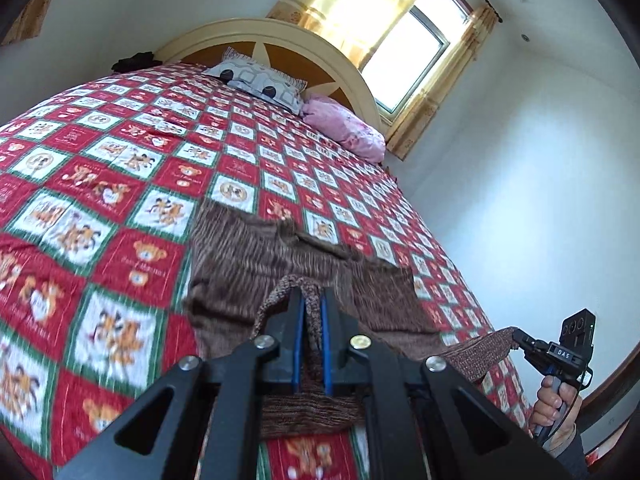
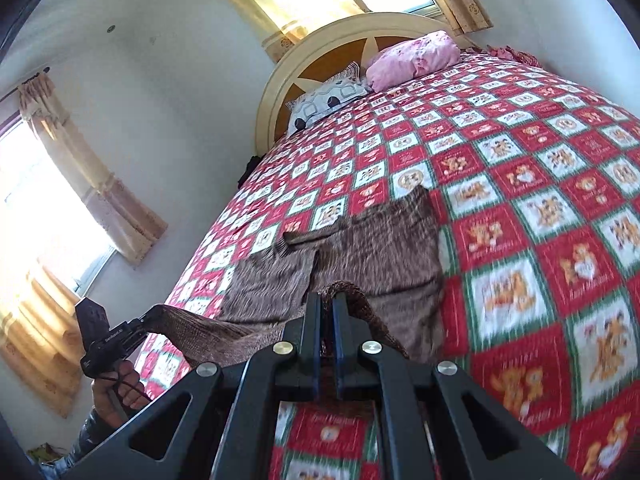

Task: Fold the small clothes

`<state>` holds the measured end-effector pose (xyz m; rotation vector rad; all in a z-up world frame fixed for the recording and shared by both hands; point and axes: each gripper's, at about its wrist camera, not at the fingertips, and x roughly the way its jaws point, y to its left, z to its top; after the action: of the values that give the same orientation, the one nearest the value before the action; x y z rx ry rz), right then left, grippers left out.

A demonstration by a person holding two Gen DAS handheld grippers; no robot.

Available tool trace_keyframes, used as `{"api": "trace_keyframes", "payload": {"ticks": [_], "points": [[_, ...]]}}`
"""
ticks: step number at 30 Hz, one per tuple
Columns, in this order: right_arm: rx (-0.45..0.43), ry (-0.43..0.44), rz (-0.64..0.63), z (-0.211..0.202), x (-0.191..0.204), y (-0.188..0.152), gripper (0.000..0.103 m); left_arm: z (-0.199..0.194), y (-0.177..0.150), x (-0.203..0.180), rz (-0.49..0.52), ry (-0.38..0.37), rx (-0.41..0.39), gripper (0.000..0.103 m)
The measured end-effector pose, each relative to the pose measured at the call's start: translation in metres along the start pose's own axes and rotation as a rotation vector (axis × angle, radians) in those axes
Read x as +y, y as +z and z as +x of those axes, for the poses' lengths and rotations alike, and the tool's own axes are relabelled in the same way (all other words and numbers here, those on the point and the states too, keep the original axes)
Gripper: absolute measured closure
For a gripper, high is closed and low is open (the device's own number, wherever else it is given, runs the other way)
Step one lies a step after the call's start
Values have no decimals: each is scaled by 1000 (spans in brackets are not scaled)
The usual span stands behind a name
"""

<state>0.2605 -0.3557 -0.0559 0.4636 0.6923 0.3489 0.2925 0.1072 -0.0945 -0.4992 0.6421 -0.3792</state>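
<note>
Presently the brown knit garment lies mostly flat on the bed, near edge raised. Left claw and right claw are each clamped on that edge. Judgement: a fold is begun; nothing appears finished.

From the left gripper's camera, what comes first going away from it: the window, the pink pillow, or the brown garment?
1. Brown garment, clamped in the left gripper itself.
2. Pink pillow, far up the bed, right side.
3. Window, on the wall beyond the headboard.
</note>
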Motion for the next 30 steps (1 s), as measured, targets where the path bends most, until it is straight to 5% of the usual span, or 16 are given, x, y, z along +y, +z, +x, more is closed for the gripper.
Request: {"api": "trace_keyframes", "payload": {"ticks": [17, 30], "points": [[85, -87, 105, 137, -60, 74, 99, 120, 63, 35, -22, 111, 102, 95], [209, -202, 82, 224, -101, 92, 97, 180, 64, 57, 37, 244, 152, 89]]}}
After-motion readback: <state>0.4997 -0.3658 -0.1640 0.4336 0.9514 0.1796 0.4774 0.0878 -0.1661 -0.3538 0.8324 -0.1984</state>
